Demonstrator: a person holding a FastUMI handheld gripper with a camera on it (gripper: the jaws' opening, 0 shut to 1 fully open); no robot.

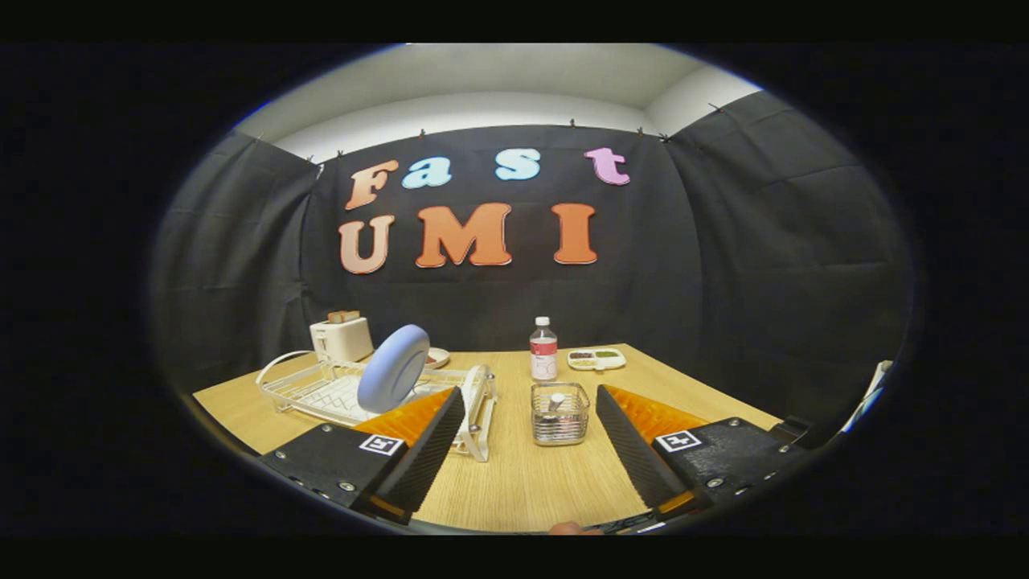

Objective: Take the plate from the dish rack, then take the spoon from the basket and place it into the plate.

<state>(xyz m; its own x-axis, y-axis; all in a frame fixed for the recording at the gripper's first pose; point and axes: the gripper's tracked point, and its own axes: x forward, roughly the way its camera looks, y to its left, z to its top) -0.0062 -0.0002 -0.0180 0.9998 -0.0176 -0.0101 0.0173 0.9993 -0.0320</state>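
Observation:
A pale blue plate [394,368] stands on edge in a white wire dish rack [321,394] on the wooden table, beyond my left finger. A small wire basket [559,413] sits just ahead of the gap between my fingers, and a spoon [555,400] stands in it with its end up. My gripper [526,430] hovers above the table's near part, open wide, with nothing between its fingers. The left finger [418,442] covers the near right corner of the rack.
A white toaster [342,338] with bread stands behind the rack. A small dish [438,358] lies behind the plate. A water bottle [543,349] and a white compartment tray [596,359] with food sit at the table's far side. Bare tabletop [522,482] lies between the fingers.

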